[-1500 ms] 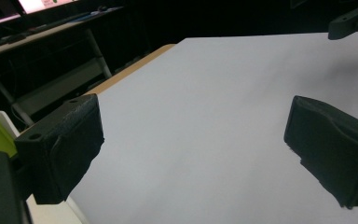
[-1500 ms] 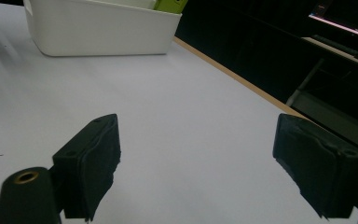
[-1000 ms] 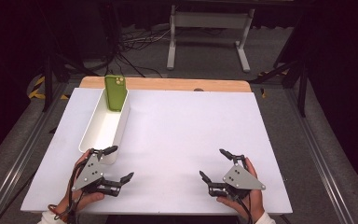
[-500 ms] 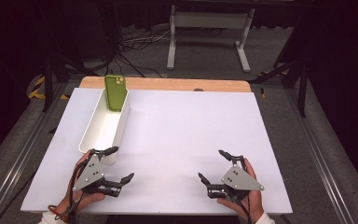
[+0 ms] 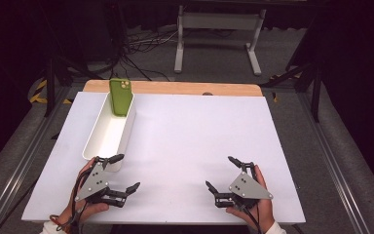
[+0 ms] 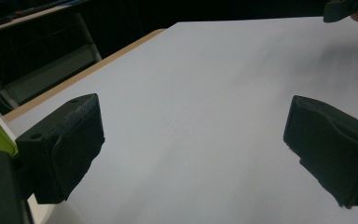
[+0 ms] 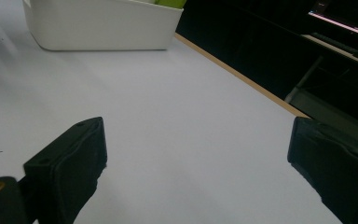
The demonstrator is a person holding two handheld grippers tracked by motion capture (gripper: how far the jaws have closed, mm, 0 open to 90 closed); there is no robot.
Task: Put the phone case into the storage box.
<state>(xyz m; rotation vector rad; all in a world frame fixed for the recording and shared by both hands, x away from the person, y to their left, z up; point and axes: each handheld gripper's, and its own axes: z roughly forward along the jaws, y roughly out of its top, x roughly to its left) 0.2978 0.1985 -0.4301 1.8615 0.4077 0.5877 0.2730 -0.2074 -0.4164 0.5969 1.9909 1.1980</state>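
Phone point(image 5: 120, 96) upright in white bin point(image 5: 101, 141), well beyond both grippers' spread jaws.

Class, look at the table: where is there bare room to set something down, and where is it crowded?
The white table is bare from the tray across to its right edge, and between the left tool and right tool. The only crowded part is the left side: the tray, with a green phone leaning at its far end.

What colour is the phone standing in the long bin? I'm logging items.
Green phone; high view shows it best.
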